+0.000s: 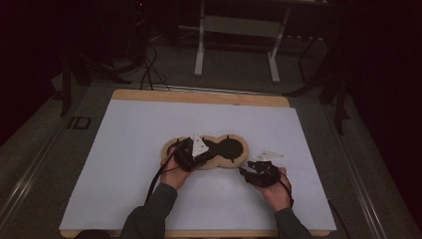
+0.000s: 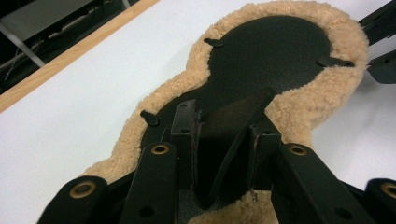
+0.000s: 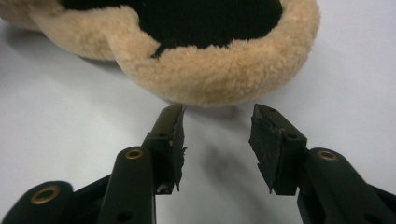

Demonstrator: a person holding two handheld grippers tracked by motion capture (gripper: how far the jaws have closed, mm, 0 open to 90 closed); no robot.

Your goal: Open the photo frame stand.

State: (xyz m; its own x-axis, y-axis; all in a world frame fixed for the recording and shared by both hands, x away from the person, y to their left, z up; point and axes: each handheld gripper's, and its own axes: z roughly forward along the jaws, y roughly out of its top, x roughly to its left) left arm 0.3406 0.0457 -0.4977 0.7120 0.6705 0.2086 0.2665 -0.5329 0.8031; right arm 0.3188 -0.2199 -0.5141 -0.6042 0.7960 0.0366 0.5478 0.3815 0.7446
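Left gripper (image 2: 224,140) fingers clamped on black strap (image 2: 243,135) of fleece pad (image 2: 299,107), seen in its own view, right gripper (image 3: 217,140) fingers apart just short of pad's rim, high view shows white counter (image 1: 124,149).

**A dim room with a white table**

The room is dark. A big white sheet (image 1: 149,149) covers the table (image 1: 199,96), and a strip of light wood shows at the far edge. The floor (image 1: 234,79) is grey. Behind the table stands a white metal frame (image 1: 239,30) with two legs. Black cables (image 1: 149,69) lie on the floor near it.
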